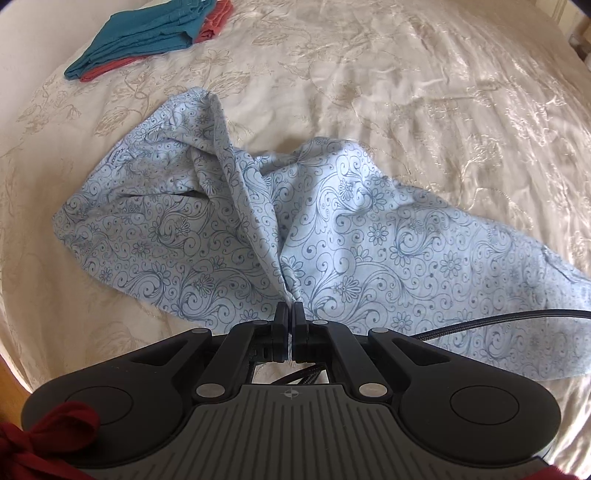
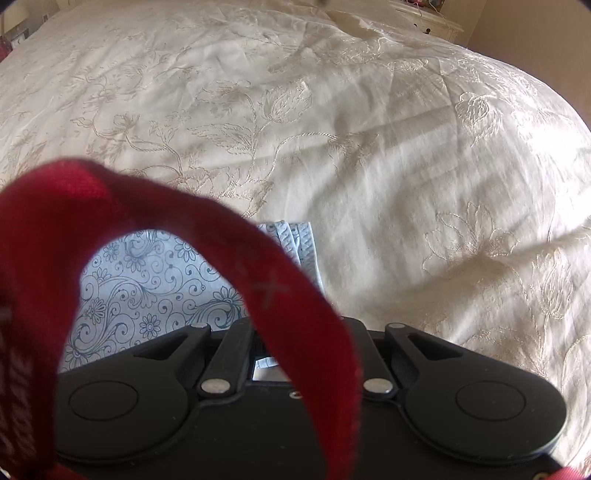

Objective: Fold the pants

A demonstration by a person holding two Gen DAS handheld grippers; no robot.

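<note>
Light blue pants [image 1: 332, 236] with a dark blue floral swirl print lie rumpled on the cream bedspread [image 1: 424, 74]. My left gripper [image 1: 290, 308] is shut on a pinched ridge of the pants fabric, which rises taut toward the far left. In the right wrist view the pants [image 2: 147, 288] lie at lower left, their hem edge [image 2: 299, 243] ahead of my right gripper [image 2: 291, 325]. A red strap [image 2: 266, 288] crosses the lens and hides the right fingertips. A bit of blue fabric shows between the right jaws.
A folded pile of teal pants [image 1: 147, 33] on a red garment [image 1: 210, 26] lies at the far left of the bed. A black cable [image 1: 498, 321] runs over the pants at right. A cream dresser [image 2: 432, 18] stands beyond the bed.
</note>
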